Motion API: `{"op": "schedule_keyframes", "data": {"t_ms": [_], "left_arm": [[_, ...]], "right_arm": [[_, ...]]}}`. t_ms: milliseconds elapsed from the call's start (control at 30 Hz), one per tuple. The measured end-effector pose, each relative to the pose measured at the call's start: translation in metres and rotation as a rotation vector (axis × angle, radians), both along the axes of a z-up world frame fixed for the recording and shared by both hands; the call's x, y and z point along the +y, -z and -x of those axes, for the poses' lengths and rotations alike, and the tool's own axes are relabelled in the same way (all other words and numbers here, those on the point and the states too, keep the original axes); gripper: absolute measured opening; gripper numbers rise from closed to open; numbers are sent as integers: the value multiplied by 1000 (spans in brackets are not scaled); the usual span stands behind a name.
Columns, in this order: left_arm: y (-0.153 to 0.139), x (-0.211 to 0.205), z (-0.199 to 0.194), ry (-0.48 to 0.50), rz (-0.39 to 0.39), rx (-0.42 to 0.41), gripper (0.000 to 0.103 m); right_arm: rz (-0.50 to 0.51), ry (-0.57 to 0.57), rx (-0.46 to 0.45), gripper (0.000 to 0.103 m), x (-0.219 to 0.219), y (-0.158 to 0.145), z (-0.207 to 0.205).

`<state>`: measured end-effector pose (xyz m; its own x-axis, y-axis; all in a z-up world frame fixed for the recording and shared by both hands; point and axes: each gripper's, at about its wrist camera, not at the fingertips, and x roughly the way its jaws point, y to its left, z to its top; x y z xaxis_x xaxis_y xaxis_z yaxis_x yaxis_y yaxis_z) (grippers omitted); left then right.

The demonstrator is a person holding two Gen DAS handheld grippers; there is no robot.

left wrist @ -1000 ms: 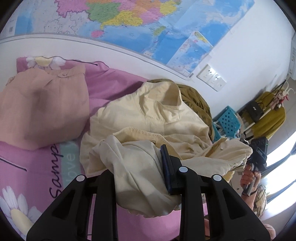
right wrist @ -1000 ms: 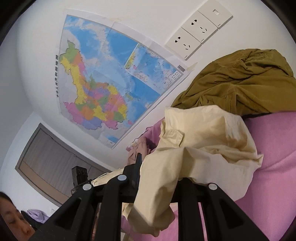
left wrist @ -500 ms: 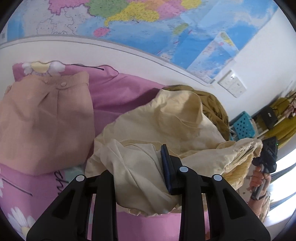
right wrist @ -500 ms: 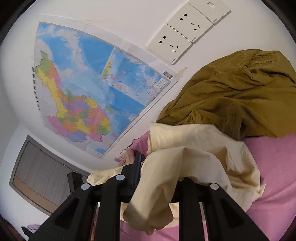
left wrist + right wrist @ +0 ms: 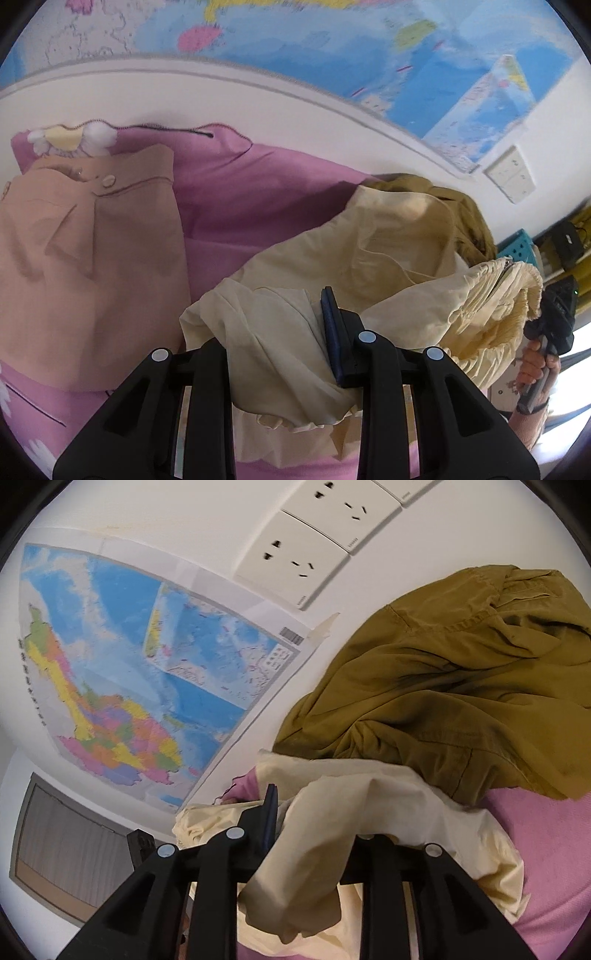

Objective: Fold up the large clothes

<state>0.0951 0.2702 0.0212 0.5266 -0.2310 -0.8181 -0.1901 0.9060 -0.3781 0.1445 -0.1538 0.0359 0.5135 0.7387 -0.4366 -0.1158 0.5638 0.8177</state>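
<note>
A crumpled cream garment lies on the pink bedsheet. My left gripper is shut on a fold of it near the front. My right gripper is shut on another part of the same cream garment, at its gathered elastic edge. That gripper also shows in the left wrist view at the far right, held in a hand. The cloth stretches between the two grippers and hides the fingertips.
A folded peach garment lies on the sheet at left. An olive-green garment is heaped against the wall behind the cream one. A map and wall sockets are on the wall. A blue basket stands at the far right.
Both grippers have moved forward towards the wall with the cream garment held. The garment has shifted right and stretched out between them. The olive garment looms larger in the right wrist view.
</note>
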Motion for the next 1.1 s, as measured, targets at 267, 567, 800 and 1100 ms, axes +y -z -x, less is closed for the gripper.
{"op": "schedule_keyframes", "data": {"t_ms": [267, 567, 800, 1100], "left_arm": [[30, 3, -33, -32, -15, 73, 27], [46, 7, -44, -37, -4, 104, 28], [47, 4, -45, -43, -21, 102, 29], [22, 12, -20, -66, 101, -30, 50]], "right_arm": [[-20, 24, 23, 33, 5, 9, -18], [2, 10, -136, 89, 11, -9, 18], [442, -138, -392, 82, 85, -33, 66], [683, -188, -368, 6, 132, 13, 33]]}}
